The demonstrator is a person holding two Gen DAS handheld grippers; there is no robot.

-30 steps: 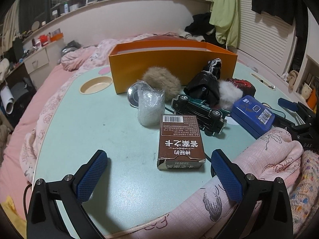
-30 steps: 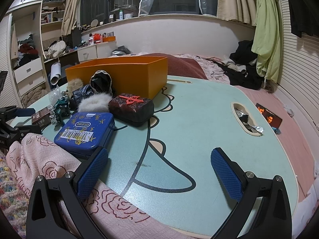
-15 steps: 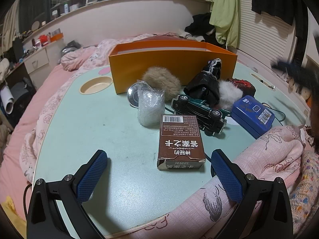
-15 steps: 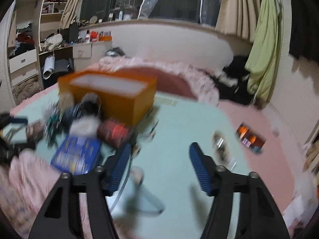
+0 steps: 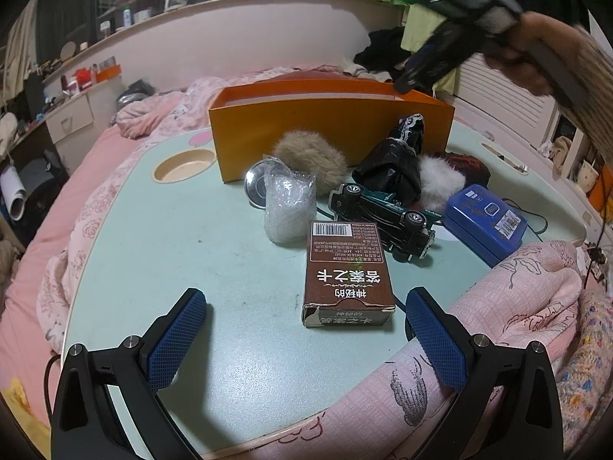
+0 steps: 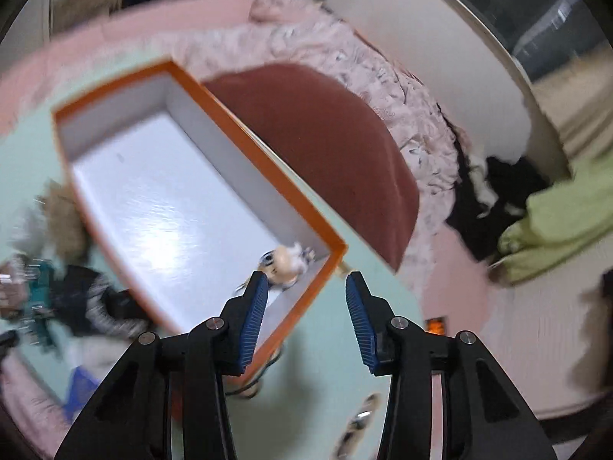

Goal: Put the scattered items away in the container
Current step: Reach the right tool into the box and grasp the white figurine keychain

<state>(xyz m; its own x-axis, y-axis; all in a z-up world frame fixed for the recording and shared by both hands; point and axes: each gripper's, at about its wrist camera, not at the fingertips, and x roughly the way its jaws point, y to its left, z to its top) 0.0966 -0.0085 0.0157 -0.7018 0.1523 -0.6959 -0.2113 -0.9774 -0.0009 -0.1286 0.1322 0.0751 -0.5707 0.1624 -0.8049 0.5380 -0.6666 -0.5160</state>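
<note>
Black fingers (image 5: 174,341); blue textured pads (image 6: 254,308); silver screws (image 5: 479,339)

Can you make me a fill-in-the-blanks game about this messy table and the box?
1. The big box is ____ on the outside.
2. The toy car lies with its ____ facing up.
3. The brown carton lies between the left gripper fingers, which are ____.
4. The flat tin is ____.

Missing words: orange; wheels; open; blue

Left gripper (image 5: 302,329) low, jaws wide apart; right gripper (image 6: 304,320) raised, tilted down, jaws parted.
</note>
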